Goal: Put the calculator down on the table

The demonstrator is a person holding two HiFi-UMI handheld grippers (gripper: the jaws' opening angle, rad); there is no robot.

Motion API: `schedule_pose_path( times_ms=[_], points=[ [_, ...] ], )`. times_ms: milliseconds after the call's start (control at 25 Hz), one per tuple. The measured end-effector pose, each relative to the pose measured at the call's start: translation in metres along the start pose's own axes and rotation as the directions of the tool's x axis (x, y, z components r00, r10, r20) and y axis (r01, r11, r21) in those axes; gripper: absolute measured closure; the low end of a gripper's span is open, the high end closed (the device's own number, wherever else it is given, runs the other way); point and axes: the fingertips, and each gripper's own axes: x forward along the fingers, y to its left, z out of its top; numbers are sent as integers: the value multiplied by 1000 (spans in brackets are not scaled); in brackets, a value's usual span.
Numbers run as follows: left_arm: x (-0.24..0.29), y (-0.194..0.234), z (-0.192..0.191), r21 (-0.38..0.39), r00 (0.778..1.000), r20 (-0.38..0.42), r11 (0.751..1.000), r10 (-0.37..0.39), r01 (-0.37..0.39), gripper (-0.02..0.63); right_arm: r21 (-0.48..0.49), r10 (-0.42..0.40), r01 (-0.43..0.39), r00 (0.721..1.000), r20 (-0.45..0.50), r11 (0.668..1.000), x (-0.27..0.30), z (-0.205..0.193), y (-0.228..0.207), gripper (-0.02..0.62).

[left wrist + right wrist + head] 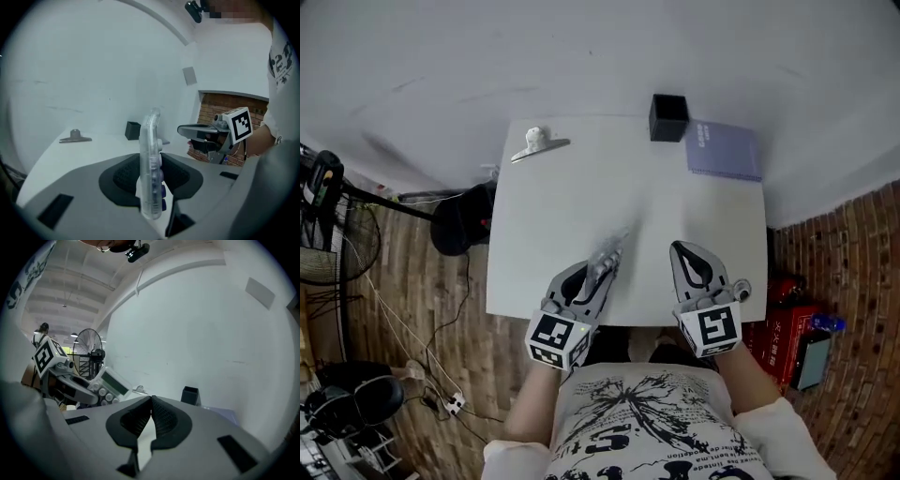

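My left gripper (598, 267) is shut on a clear plastic calculator (151, 164) with purple keys, held on edge between the pads over the near part of the white table (581, 197). In the head view the calculator (607, 258) sticks out past the jaw tips, pointing away from me. From the right gripper view its screen and round keys (105, 385) show at the left, in the other gripper's jaws. My right gripper (686, 255) hovers beside it over the table's near right part, jaws shut on nothing, tips touching (151, 399).
At the table's far edge stand a black square pot (668, 117) and a purple booklet (724, 150); a metal clip (538, 145) lies at the far left. A fan (87, 350) and cables are on the wooden floor to the left.
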Motion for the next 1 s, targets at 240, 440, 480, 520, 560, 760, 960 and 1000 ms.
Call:
schedule_pose_path(
  times_ms=[240,440,480,520,560,760,960,1000],
  points=[
    [51,26,-28,-62,992,-85,994,-92,87,466,22,-68,69,996,-66,997,27,-28,-11,581],
    [80,37,-50,-147,978,-146,981,-148,126,466,47,-107,112,988,-111,993,39,-46,-16,581],
    [85,40,-54,-158,976,-160,980,-148,123,466,52,-110,116,987,-113,992,43,-48,-17,581],
    [89,43,-59,-167,974,-171,979,-149,120,466,57,-113,121,986,-124,991,46,-50,-17,580],
    [92,44,-61,-180,973,-174,976,-153,121,463,61,-116,125,984,-139,990,48,-54,-18,580],
    [103,53,-61,-210,973,-173,971,-154,116,456,69,-133,146,976,-170,987,59,-62,-24,580],
    [111,75,-66,-236,972,-214,971,-93,41,440,82,-133,147,978,-163,986,70,-63,-25,581],
    [112,79,-68,-238,971,-226,971,-84,28,440,83,-132,147,978,-161,986,72,-61,-24,581]
  ],
)
